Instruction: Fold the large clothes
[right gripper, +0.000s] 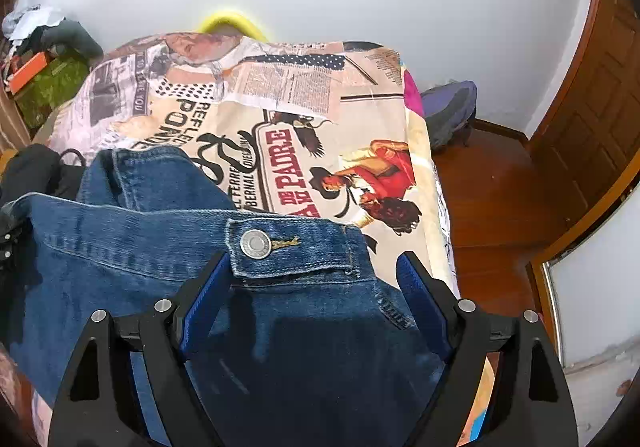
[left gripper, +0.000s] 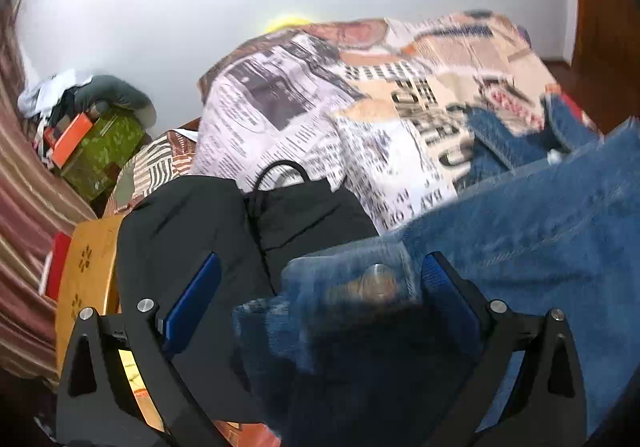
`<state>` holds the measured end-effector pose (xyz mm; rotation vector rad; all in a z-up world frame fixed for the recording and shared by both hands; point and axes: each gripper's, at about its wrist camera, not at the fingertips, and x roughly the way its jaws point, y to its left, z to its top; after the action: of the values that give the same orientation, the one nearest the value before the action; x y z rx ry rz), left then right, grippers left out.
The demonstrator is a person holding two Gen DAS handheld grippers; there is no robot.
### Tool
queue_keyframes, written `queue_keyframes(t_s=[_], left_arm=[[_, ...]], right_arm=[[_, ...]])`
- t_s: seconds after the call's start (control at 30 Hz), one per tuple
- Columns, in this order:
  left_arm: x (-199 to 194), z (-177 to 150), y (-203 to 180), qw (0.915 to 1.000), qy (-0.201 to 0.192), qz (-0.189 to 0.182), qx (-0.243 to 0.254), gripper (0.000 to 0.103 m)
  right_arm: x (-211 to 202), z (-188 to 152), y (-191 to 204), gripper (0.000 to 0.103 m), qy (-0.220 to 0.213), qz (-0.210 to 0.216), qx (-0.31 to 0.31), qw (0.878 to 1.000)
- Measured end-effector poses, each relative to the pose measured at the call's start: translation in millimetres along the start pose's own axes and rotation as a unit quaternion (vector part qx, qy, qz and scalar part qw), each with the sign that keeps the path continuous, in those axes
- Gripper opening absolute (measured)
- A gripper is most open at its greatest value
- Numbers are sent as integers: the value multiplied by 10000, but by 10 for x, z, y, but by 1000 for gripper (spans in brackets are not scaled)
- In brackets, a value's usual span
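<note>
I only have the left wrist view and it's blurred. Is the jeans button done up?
Observer: Yes. The button on the jeans sits through its buttonhole.
Operator: Where is the right gripper?
Observer: The right gripper straddles the waistband with its jaws open. The button is between its fingertips.
Operator: Anything on the floor past the bed?
Observer: A backpack sits on the floor against the wall, beside the bed.
</note>
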<state>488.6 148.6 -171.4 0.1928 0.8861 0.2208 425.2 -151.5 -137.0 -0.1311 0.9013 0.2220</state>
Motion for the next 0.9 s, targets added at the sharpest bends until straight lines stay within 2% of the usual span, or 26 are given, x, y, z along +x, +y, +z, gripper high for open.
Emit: queue_keyframes(t_s=[0.1,0.23,0.4,0.53,0.73,0.9], left_arm=[[-131,55,268,9976,-67,-392,-562,102],[-315,15,483,9935,-118,-496,-1016,102],[-533,-169,313,9959,-108,-562,-704,102],[-644,-364,2,9952,-1,-890,-412,102],[-611,-616,-507,9909,259,-1320,-82,102],[-473,-768,-788,9898,530,-1318,136,102]], right_arm=[[-39,-26,96,81,6,137,-209,9997],[-185,-189,283,81,105,404,-484,9980],[-330,-364,485,81,216,863,-534,9946],[-383,-510,673,81,316,1098,-716,9909],[-258,-749,880,81,630,1038,-1063,9869],[-259,-842,845,81,663,988,-1126,9865]])
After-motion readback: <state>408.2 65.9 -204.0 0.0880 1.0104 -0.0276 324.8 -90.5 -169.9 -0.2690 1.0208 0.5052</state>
